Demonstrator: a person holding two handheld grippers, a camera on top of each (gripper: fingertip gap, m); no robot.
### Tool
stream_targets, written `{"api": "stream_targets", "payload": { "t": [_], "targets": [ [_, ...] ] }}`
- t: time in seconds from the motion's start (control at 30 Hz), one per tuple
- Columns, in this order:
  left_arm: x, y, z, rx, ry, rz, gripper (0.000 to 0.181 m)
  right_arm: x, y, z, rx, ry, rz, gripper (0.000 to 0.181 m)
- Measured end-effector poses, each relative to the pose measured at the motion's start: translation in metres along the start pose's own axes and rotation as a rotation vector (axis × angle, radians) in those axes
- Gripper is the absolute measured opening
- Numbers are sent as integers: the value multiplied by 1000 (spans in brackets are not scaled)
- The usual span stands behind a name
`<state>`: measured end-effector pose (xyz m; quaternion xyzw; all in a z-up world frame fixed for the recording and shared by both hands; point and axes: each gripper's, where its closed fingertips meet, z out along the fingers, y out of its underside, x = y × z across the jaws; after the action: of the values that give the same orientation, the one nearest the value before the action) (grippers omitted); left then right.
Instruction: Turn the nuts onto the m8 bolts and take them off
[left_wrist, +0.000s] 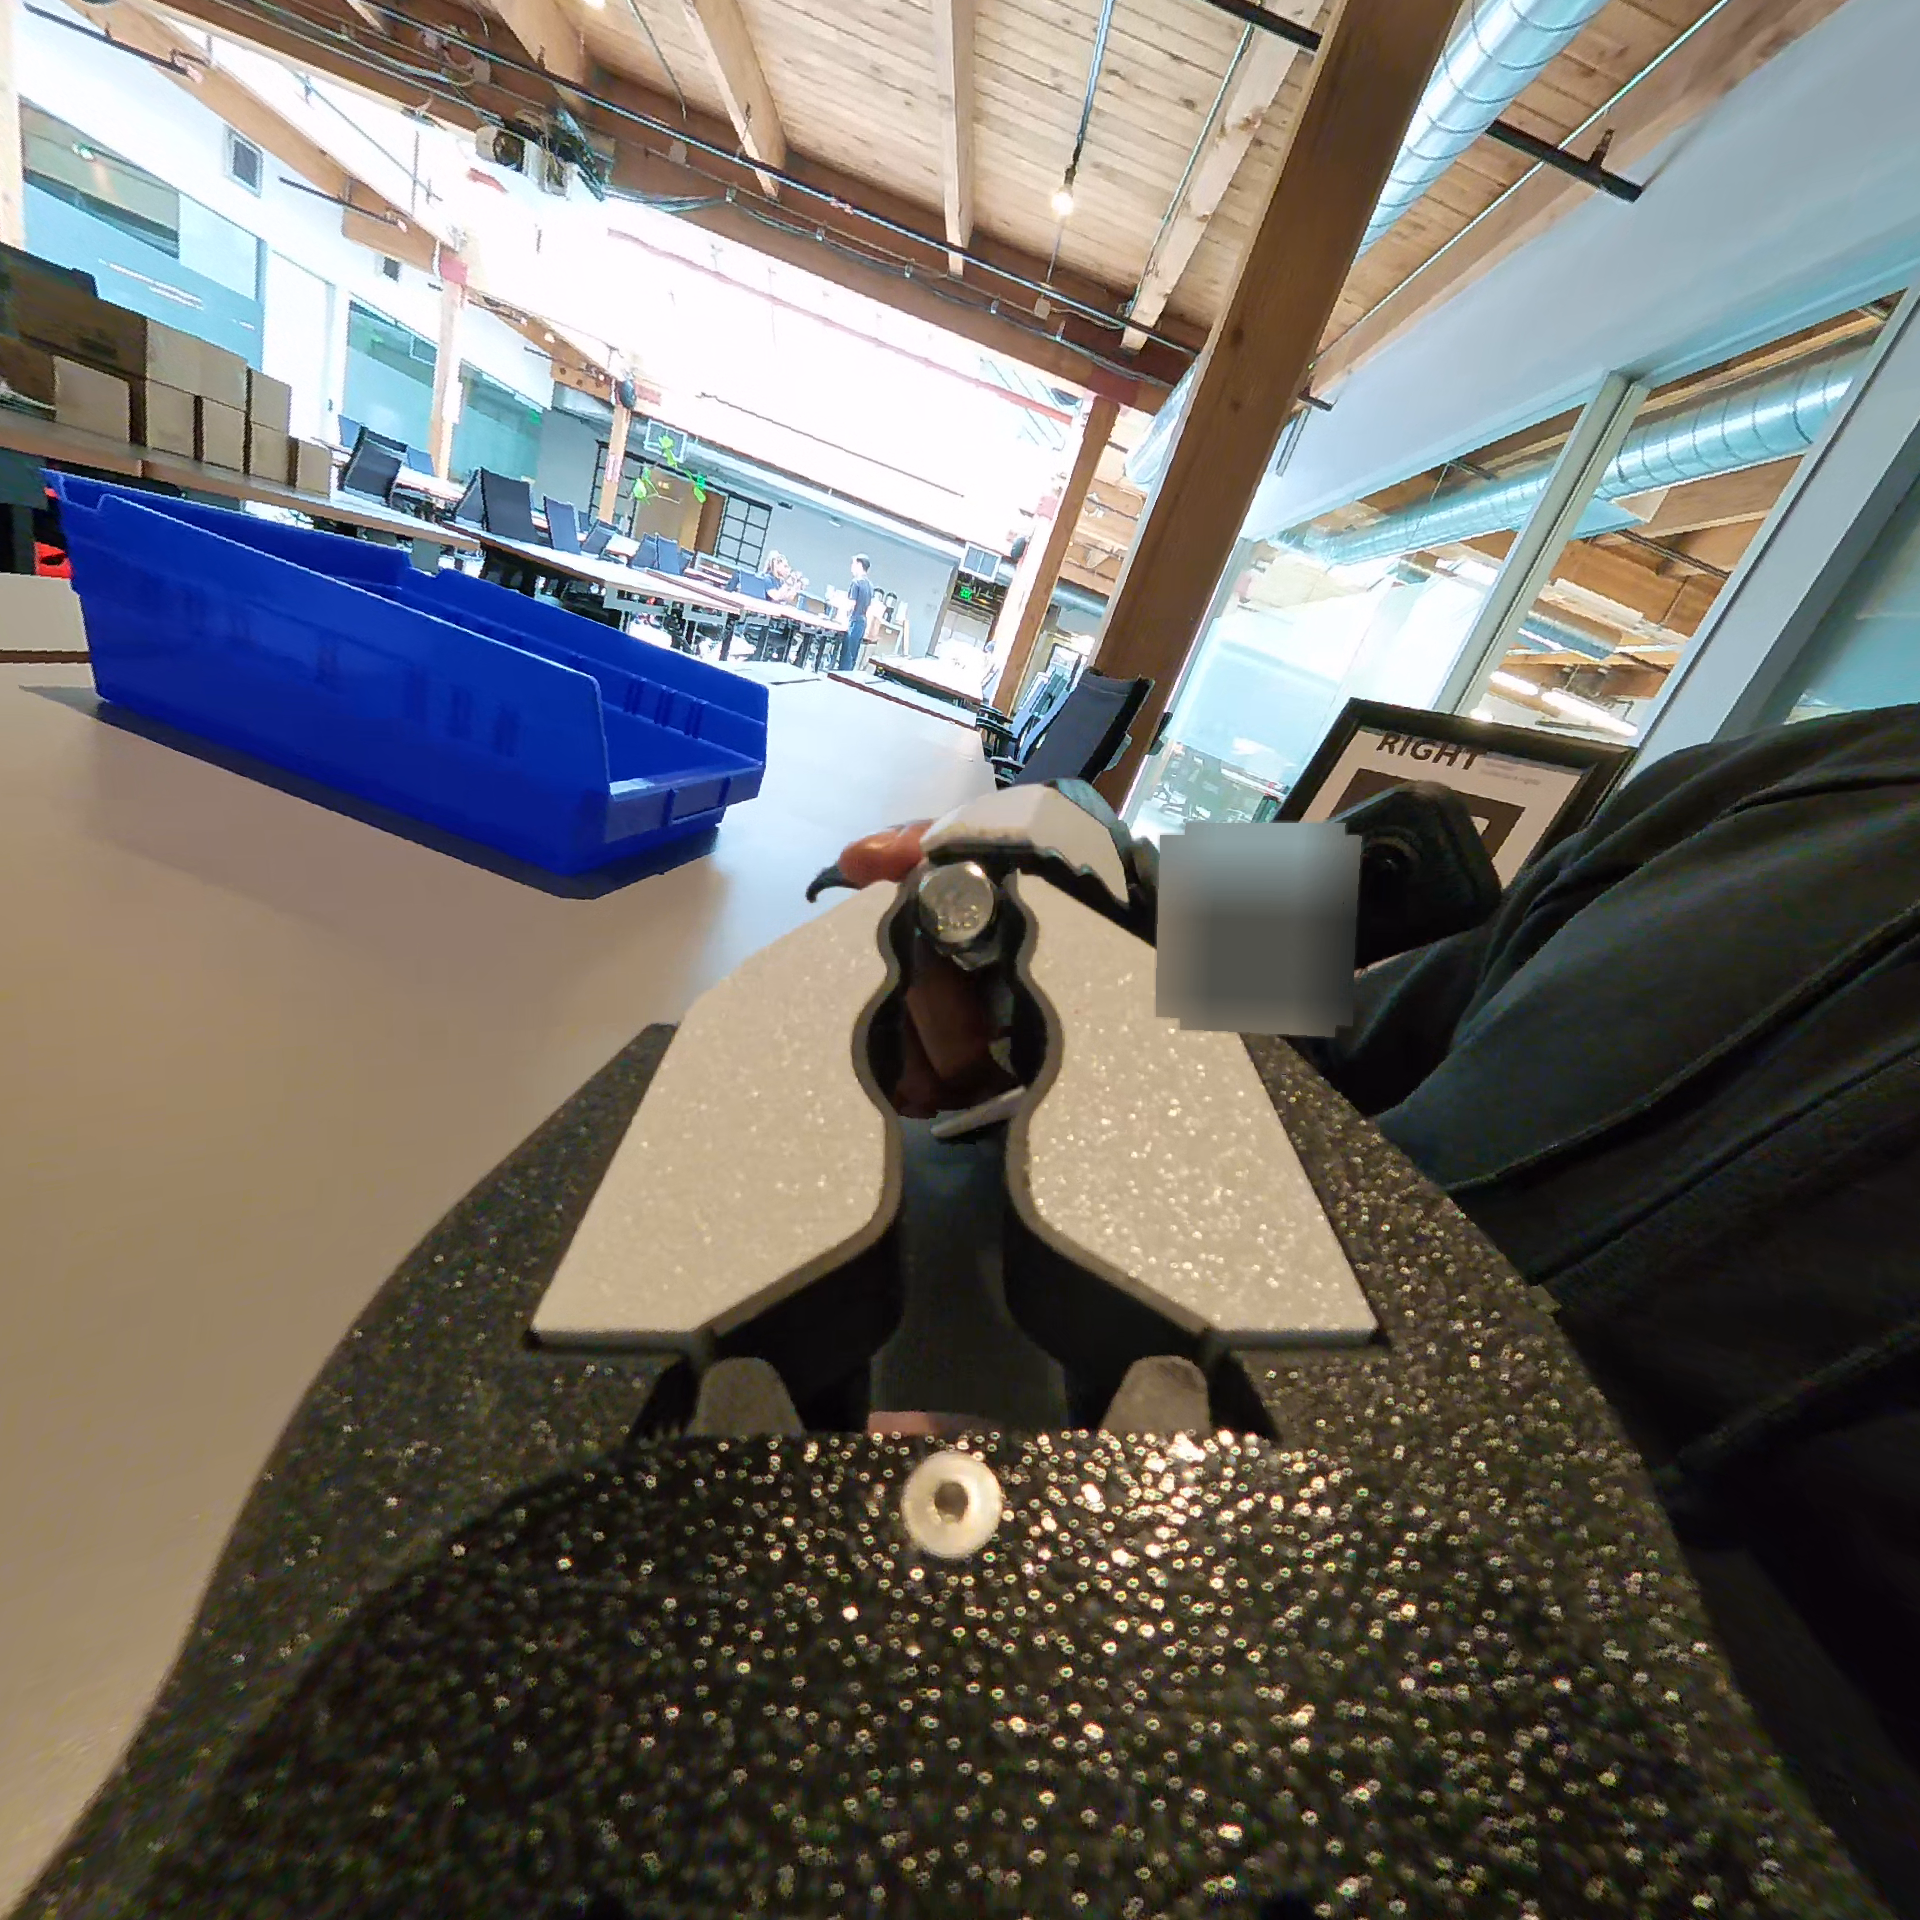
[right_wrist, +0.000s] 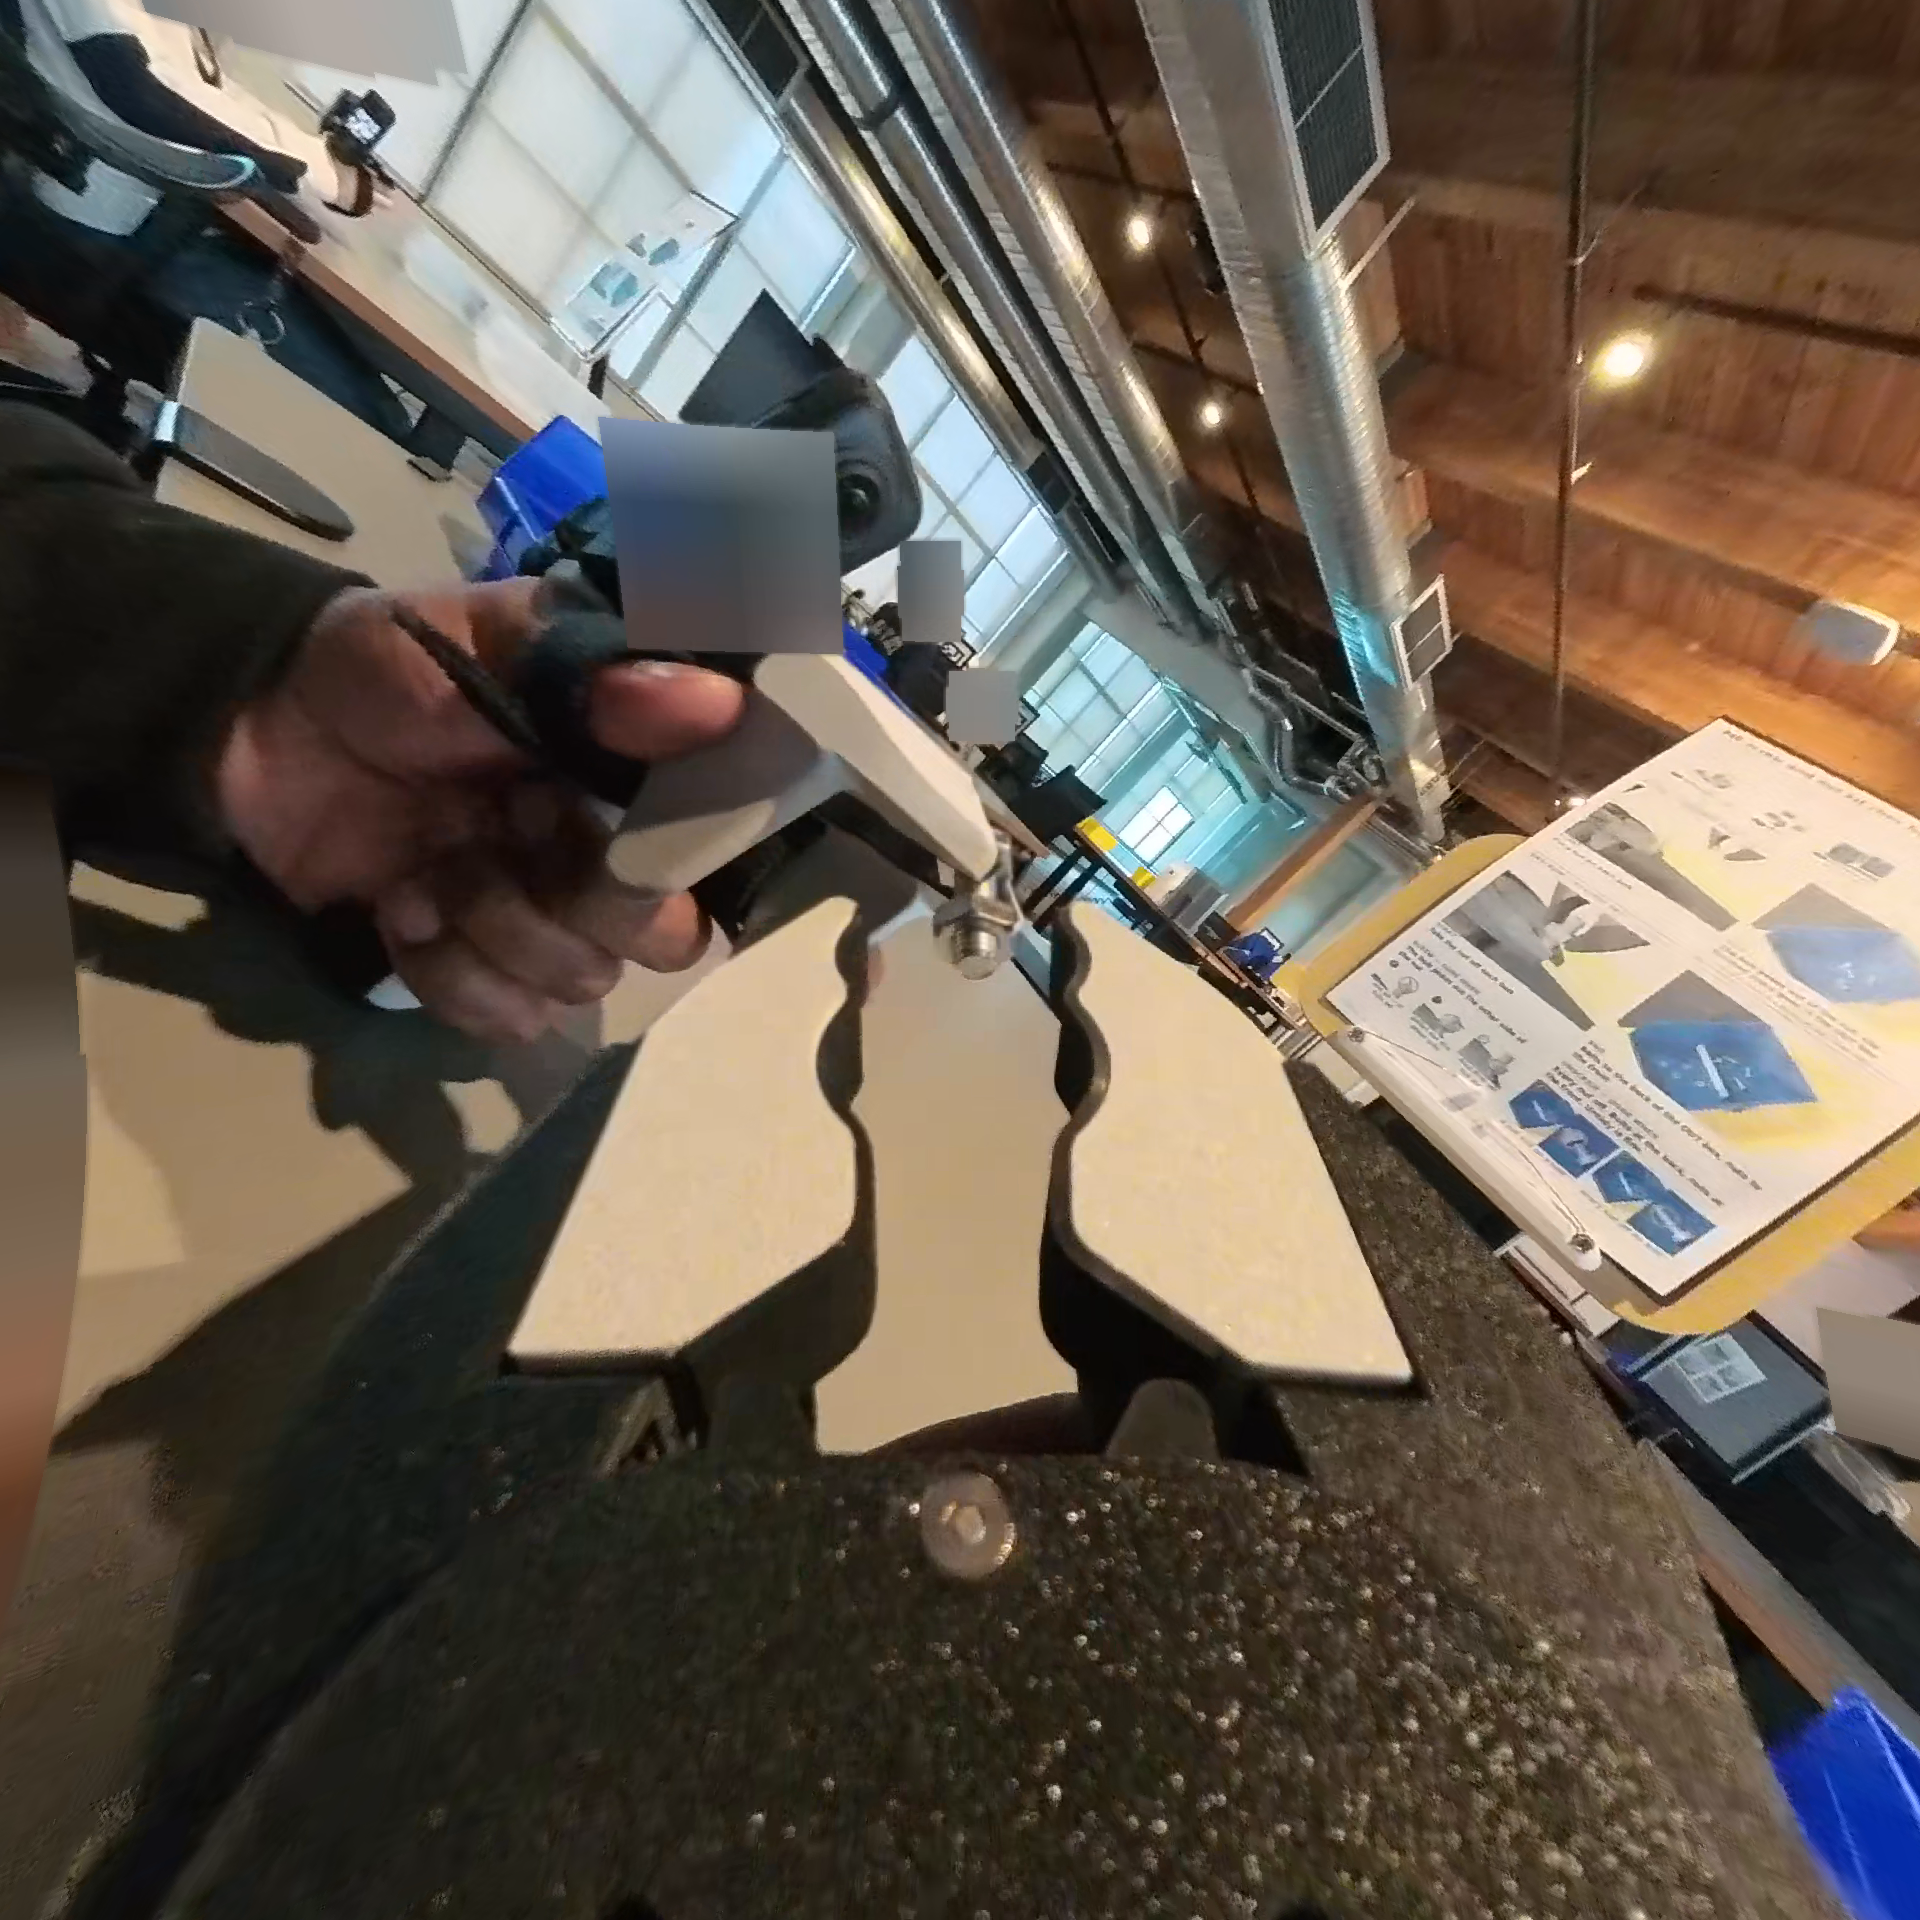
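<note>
My left gripper (left_wrist: 956, 940) is shut on a silver M8 bolt (left_wrist: 951, 902), whose hex head faces the left wrist camera. In the right wrist view a hand (right_wrist: 436, 810) holds that left gripper (right_wrist: 883, 758), and the bolt (right_wrist: 977, 951) sticks out of its tips with a nut (right_wrist: 961, 920) on the thread. My right gripper (right_wrist: 964, 914) is open, and its two fingertips stand on either side of the nut and the bolt's threaded end. One white finger of the right gripper (left_wrist: 1018, 821) shows just behind the bolt.
A blue bin (left_wrist: 416, 686) stands on the pale table (left_wrist: 260, 1039) at the far left. A picture instruction sheet on a board (right_wrist: 1621, 1018) stands at the right. A framed sign (left_wrist: 1455, 769) and a dark sleeve (left_wrist: 1662, 987) are at the right. Less than 4 cm separates the two grippers' tips.
</note>
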<state>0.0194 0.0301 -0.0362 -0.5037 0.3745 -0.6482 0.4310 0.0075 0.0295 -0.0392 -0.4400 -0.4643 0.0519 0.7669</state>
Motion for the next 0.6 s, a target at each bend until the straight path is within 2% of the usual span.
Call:
{"api": "stream_targets", "payload": {
  "t": [0.1,0.23,0.3,0.4,0.47,0.53,0.6],
  "targets": [
    [0,1,1,-7,-2,5,15,5,1,0,-6,21,14,16],
    [0,1,1,-8,-2,7,15,4,1,-1,5,-31,155,14],
    [1,2,1,-9,0,10,15,3,1,-1,19,-110,360,14],
    [4,3,1,-18,13,25,15,1,-2,-4,61,-291,781,14],
    [5,4,2,-23,17,33,15,0,-4,-6,78,-392,967,14],
    [4,3,1,-16,11,27,15,1,-6,-6,91,-388,955,21],
    [2,0,0,-1,6,14,15,2,-8,-6,97,-319,798,31]
  ]
}}
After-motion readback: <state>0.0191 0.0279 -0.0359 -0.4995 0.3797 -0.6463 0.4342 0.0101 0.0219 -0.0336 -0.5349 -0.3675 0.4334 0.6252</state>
